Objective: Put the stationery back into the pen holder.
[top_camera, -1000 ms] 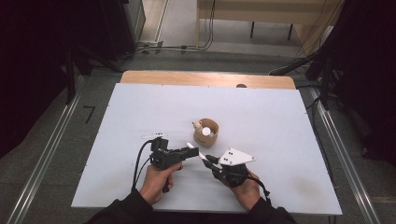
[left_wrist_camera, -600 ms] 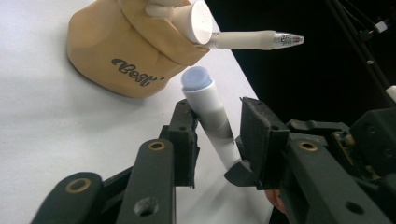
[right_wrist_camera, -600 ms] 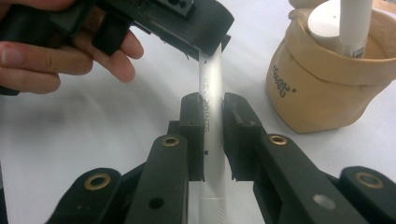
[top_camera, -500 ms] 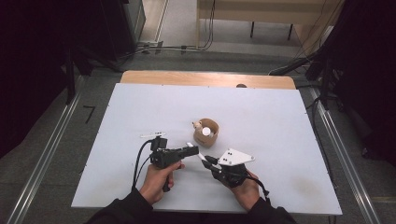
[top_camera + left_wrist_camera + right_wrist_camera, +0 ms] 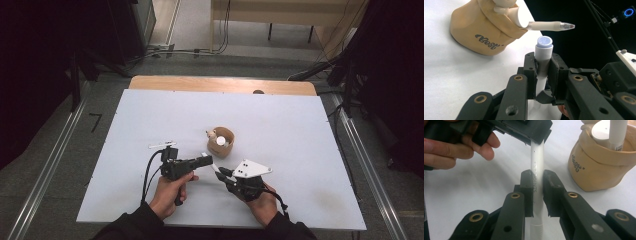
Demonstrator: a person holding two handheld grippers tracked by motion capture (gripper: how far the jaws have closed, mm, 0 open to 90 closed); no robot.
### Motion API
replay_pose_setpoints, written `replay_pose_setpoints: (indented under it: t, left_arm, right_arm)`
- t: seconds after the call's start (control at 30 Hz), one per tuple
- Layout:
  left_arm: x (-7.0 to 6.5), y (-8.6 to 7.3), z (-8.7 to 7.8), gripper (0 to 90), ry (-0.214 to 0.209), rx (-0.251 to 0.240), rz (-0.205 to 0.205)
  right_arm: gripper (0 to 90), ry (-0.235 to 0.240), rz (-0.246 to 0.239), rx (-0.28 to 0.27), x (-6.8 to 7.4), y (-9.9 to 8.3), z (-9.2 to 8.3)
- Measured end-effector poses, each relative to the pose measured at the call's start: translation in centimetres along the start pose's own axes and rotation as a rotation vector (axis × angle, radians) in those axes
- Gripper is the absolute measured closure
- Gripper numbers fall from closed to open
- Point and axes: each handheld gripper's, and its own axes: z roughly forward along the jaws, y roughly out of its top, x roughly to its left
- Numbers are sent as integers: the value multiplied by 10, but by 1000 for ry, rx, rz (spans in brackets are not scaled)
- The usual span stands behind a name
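A white pen (image 5: pixel 537 192) with a pale blue end cap (image 5: pixel 544 41), a tan pouch (image 5: pixel 482 30) with dark lettering.

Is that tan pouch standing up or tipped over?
Upright: the tan pouch sits on its base, its mouth facing up, with pens sticking out.

The left hand-held gripper (image 5: pixel 543 75) has just been closing its jaws, and they now clamp the capped end of the white pen (image 5: pixel 543 58), which earlier sat between them with the jaws standing wider. The pads now press on the barrel from both sides in the left gripper view.
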Motion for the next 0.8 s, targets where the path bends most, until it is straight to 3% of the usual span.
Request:
replay_pose_setpoints:
  t: [0.33,0.47,0.6,0.8]
  left_arm:
    - [-4,0,0,788,4,-9,22]
    - [-9,1,-3,788,25,-24,69]
    - [-13,3,-8,788,61,-59,114]
    - [-15,6,-14,788,84,-84,147]
  right_arm:
    - [742,0,11,3,0,1,-1]
    - [601,-9,35,20,-2,0,1]
    - [544,-22,44,11,-5,0,-3]
    - [381,-73,63,49,-16,-3,-7]
